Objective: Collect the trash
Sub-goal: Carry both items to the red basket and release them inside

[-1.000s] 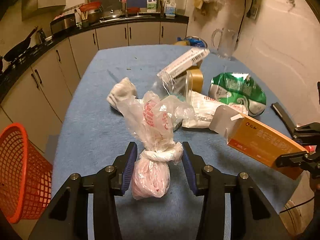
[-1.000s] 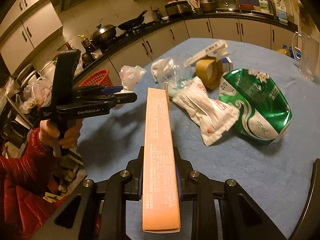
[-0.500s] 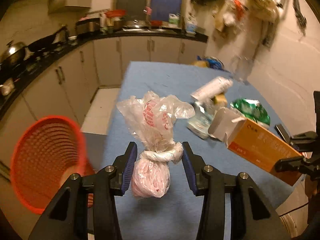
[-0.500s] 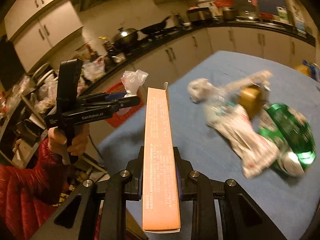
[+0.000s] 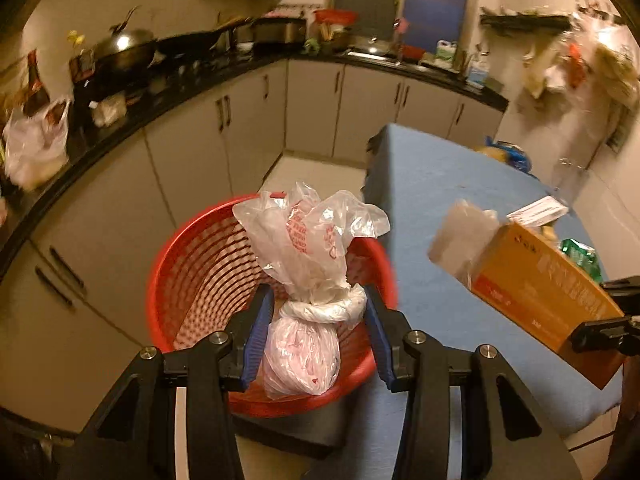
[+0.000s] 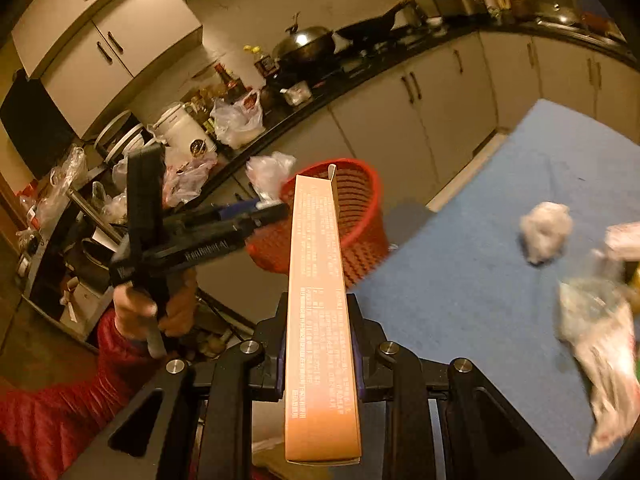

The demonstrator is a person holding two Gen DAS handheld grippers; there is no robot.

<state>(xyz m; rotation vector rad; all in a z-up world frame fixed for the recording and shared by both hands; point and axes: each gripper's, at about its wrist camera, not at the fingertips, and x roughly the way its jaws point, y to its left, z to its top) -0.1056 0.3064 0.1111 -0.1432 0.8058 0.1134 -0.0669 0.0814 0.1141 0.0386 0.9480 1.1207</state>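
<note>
While a hand (image 6: 154, 308) in a red sleeve (image 6: 52, 412) grips its handle, the left gripper (image 5: 318, 322) clamps a knotted plastic bag (image 5: 308, 280) at the knot, the bag hanging over the mouth of the red basket (image 5: 192, 264) on the floor beside the blue table (image 5: 432, 200). To the right, the right gripper (image 6: 320, 344) pinches a long orange box (image 6: 318, 300) edge-on, its far end pointing at the basket. Loose wrappers (image 6: 600, 340) and a crumpled wad (image 6: 546, 236) lie on the table, blurred.
</note>
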